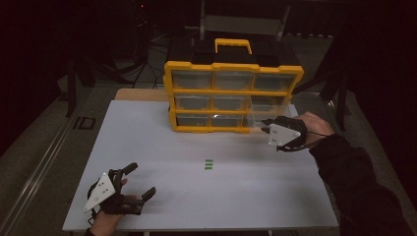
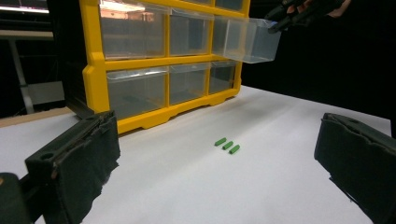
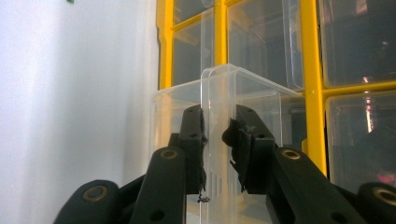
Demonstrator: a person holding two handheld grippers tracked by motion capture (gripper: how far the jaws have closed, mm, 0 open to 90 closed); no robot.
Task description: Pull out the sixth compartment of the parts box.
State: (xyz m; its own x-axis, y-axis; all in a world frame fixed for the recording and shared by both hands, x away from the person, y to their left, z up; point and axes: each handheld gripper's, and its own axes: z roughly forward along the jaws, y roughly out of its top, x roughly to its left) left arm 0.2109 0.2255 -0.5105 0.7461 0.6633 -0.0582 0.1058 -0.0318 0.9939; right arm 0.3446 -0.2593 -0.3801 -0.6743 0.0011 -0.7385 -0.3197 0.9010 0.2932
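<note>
Three green pegs [image 1: 209, 164] lie on a white table [image 1: 162, 196] in a dark room.

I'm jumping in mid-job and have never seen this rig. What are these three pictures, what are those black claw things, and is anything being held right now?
There is no robot arm here: a person holds a two-jaw gripper in each hand. The high view looks down on the white table from above the person's side. The other two pictures come from cameras riding on the grippers, looking along their black jaws.

At the far side stands a yellow organizer with clear drawers. Three small green pieces lie in the middle of the table.

The right gripper is shut on the front wall of a clear drawer, which sticks out of the organizer's middle row, at the right end in the high view. The left gripper rests near the table's front edge, jaws wide open and holding nothing.
</note>
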